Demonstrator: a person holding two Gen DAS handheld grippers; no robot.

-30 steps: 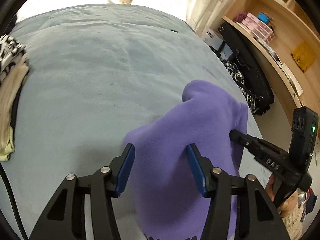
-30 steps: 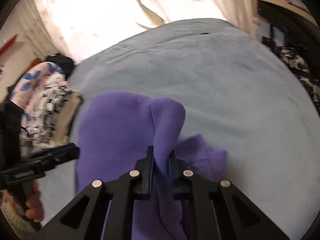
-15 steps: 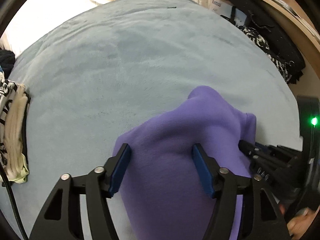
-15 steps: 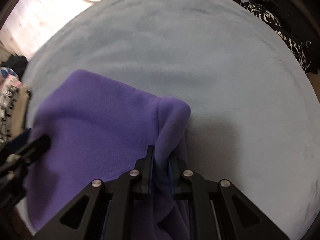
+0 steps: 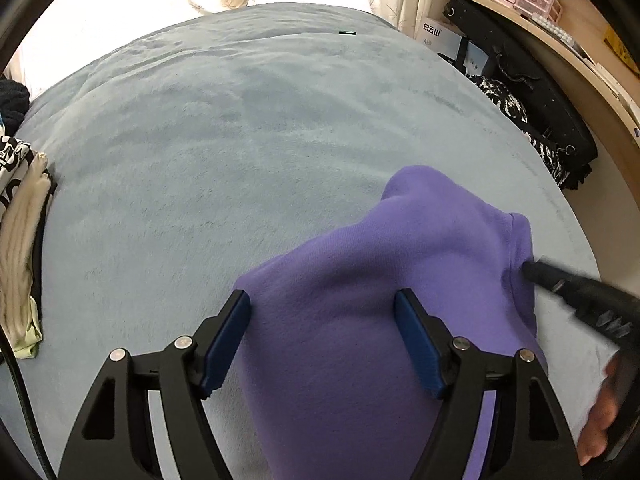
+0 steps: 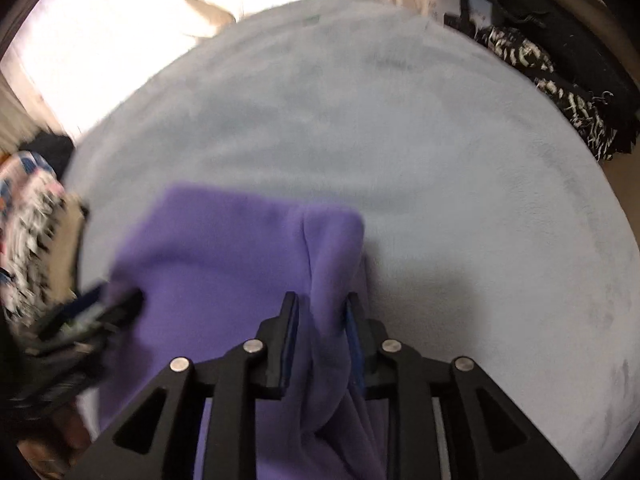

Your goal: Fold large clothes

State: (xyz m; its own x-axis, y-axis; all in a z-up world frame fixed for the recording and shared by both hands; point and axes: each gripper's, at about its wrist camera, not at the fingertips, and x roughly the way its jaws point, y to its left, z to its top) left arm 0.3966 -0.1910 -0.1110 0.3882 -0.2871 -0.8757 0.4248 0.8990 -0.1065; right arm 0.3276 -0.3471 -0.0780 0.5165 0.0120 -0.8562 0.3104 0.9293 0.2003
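Note:
A purple fleece garment lies folded on the pale blue bed cover. My left gripper hovers over the garment's left edge, its jaws wide and still opening, and the blue pads touch no cloth. In the right wrist view the garment has a raised fold along its right edge. My right gripper straddles that fold with its jaws opening, and the pads are coming off it. The right gripper's tip shows at the garment's right edge.
A stack of folded clothes sits at the bed's left edge. Black-and-white patterned clothing and a black case lie off the bed's right side, below a wooden shelf. A person's hand holds the right gripper.
The right jaws, earlier clamped on the purple fold, have parted. The left jaws have widened. Both grippers came down and the garment has settled flatter on the bed.

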